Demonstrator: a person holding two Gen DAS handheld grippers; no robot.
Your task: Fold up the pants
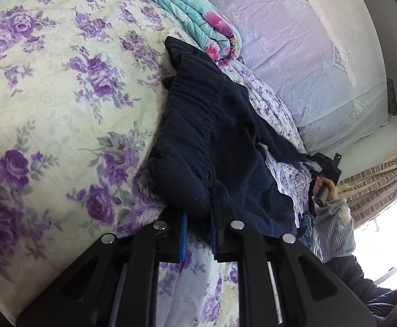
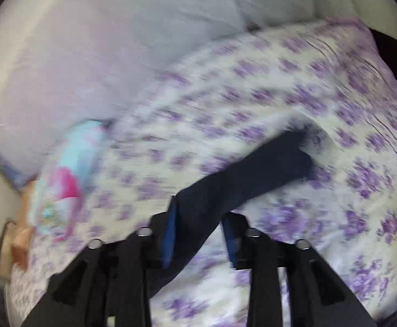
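1. Navy pants [image 1: 214, 136] lie bunched on a bed [image 1: 48, 95] with a purple-flowered cover; no containers are visible.
2. The left gripper [image 1: 198, 234] has its fingers [image 1: 183, 241] pinching the gathered waistband edge, nearly pressed together.
3. The right gripper [image 2: 198, 234] is blurred; one pant leg runs between its fingers [image 2: 168, 239], touching one finger, the other standing apart, partly spread.

bed [image 1: 48, 95]: floral cover | on it: navy pants [image 1: 212, 125], folded quilt [image 1: 198, 27]
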